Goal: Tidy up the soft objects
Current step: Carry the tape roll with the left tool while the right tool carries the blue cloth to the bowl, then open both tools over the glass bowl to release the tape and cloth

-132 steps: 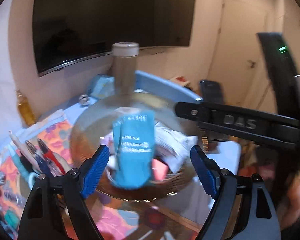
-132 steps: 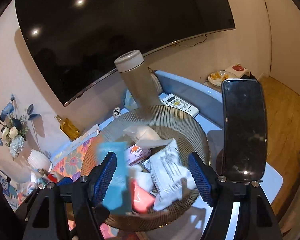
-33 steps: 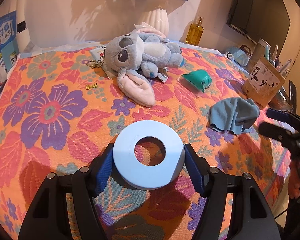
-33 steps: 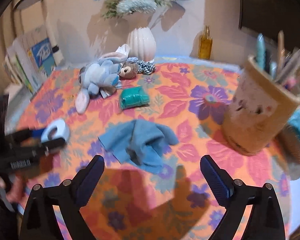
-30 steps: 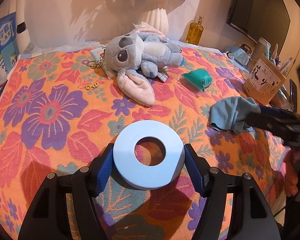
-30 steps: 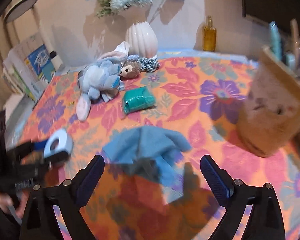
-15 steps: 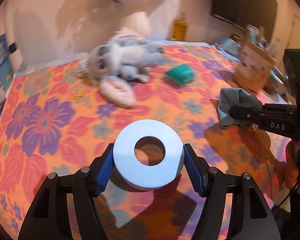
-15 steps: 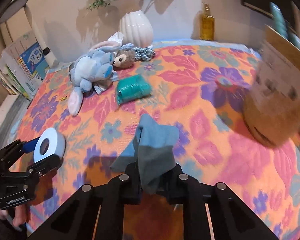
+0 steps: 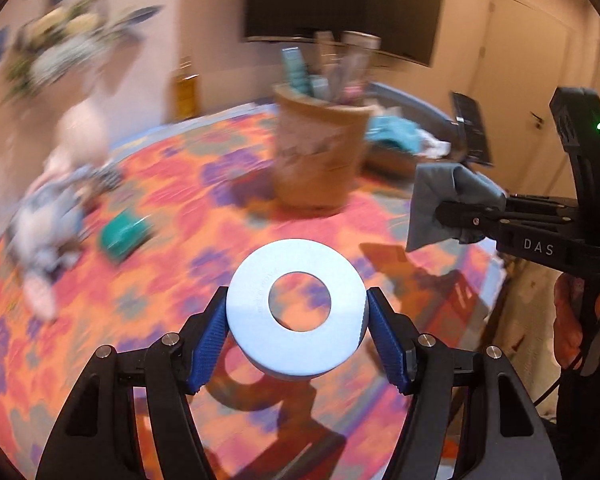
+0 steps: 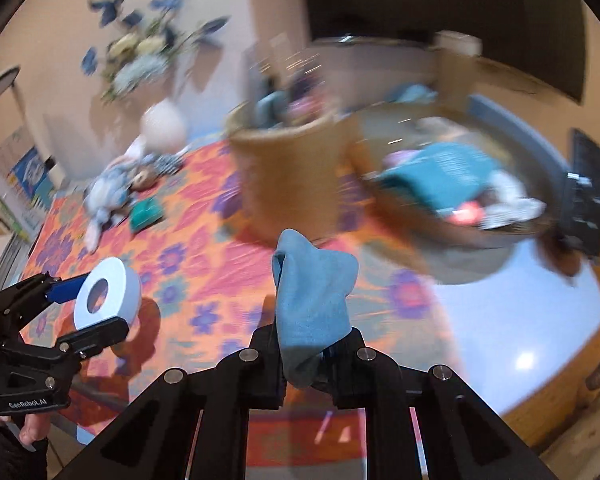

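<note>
My left gripper (image 9: 296,332) is shut on a pale blue ring (image 9: 260,320), held above the floral tablecloth; the ring also shows in the right wrist view (image 10: 120,284). My right gripper (image 10: 304,344) is shut on a blue cloth (image 10: 312,300), lifted off the table; the cloth also shows in the left wrist view (image 9: 440,192). A grey-blue plush toy (image 9: 44,220) and a green soft pack (image 9: 124,232) lie at the left. A ribbed bowl (image 10: 404,200) with a teal pack and other soft packets stands at the right.
A brown paper holder (image 9: 320,152) full of pens stands mid-table, beside the bowl. A white vase (image 10: 162,124) with flowers is at the back left. A phone on a stand (image 10: 584,196) is at the far right. The table edge drops off at the right.
Both grippers have swung right, towards the holder and bowl. The right gripper closed on the blue cloth and lifted it off the table. The left still holds the ring.
</note>
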The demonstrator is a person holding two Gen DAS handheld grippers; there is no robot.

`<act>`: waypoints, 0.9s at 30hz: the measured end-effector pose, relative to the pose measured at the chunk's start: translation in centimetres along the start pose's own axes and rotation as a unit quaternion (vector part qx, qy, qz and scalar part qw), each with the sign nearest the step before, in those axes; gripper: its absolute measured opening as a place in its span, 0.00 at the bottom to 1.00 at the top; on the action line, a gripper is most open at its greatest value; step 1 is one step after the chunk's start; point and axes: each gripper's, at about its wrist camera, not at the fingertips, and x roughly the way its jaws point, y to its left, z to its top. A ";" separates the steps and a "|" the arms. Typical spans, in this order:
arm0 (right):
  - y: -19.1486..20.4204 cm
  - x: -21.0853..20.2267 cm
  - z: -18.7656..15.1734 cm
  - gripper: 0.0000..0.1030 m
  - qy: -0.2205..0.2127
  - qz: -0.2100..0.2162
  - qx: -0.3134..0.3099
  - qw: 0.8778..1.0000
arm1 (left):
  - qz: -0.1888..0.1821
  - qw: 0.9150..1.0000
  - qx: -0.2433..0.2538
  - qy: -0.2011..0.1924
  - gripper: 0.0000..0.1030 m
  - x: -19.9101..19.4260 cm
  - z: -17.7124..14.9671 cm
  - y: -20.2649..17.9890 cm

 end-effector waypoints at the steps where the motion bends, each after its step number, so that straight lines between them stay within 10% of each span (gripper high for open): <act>1: -0.8 -0.6 0.0 0.14 -0.007 -0.007 0.004 1.000 | -0.004 1.000 0.008 -0.002 0.62 0.3 0.6 -1.0; 15: -10.9 -5.5 2.7 0.14 -0.095 -0.044 0.106 0.989 | -0.051 0.997 0.002 -0.056 0.62 4.1 9.8 -10.2; 27: -16.0 -2.1 13.7 0.14 -0.133 -0.081 0.154 0.976 | 0.037 0.998 -0.006 -0.059 0.64 10.9 17.4 -13.2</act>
